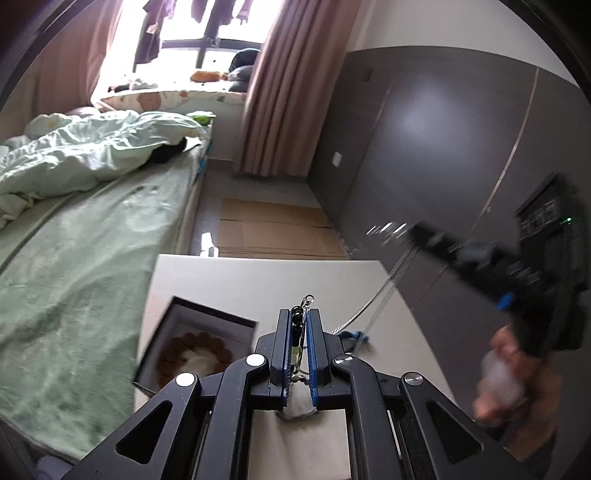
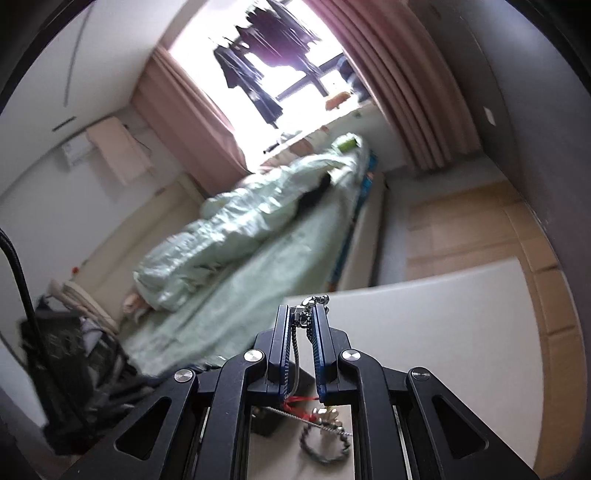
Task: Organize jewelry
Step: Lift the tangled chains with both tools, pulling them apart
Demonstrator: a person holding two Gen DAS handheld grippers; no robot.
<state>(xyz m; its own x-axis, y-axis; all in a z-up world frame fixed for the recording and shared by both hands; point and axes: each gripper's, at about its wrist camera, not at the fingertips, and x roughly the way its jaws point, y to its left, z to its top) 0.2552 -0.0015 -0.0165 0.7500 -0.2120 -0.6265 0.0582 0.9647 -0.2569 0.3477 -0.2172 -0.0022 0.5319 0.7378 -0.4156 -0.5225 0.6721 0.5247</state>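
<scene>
Bedroom table (image 1: 258,280); both tools w/ chains.

A bed (image 1: 92,229) with a rumpled pale-green duvet (image 1: 85,151) runs toward a bright window (image 1: 192,33) framed by pink curtains (image 1: 284,85). Clothes (image 2: 266,48) hang against the glare. Flattened cardboard (image 1: 273,229) lies on the floor beside a grey wardrobe (image 1: 424,140).

Silver chain (image 2: 295,354) hangs taut, clasp end (image 2: 308,306) up. Brown bead bracelet (image 1: 197,350) lies coiled in open white box (image 1: 207,319) — on table.
</scene>
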